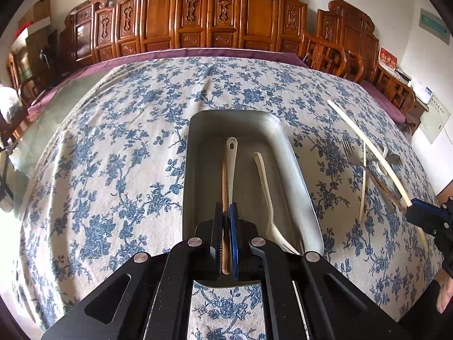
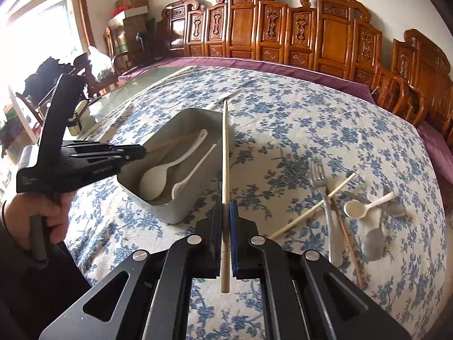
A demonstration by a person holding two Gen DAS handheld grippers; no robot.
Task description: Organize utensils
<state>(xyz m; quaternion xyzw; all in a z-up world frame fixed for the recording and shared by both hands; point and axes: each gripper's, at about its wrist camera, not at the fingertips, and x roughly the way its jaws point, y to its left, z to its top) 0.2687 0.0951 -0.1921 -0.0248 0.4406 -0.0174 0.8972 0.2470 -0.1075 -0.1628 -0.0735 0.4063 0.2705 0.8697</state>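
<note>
- Left gripper [image 1: 225,209] clamps a thin brown wooden chopstick [image 1: 224,181] over the smooth grey rectangular tray [image 1: 297,170].
- Right gripper [image 2: 225,206] pinches a pale, tapered chopstick [image 2: 225,147] above the floral tablecloth [image 2: 311,130].

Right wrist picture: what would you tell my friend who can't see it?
The right claw grips a pale chopstick above a flowered tablecloth. Left, the left claw holds a brown chopstick over a grey tray.

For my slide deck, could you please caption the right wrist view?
Right claw grips a pale chopstick beside the grey tray.
</note>
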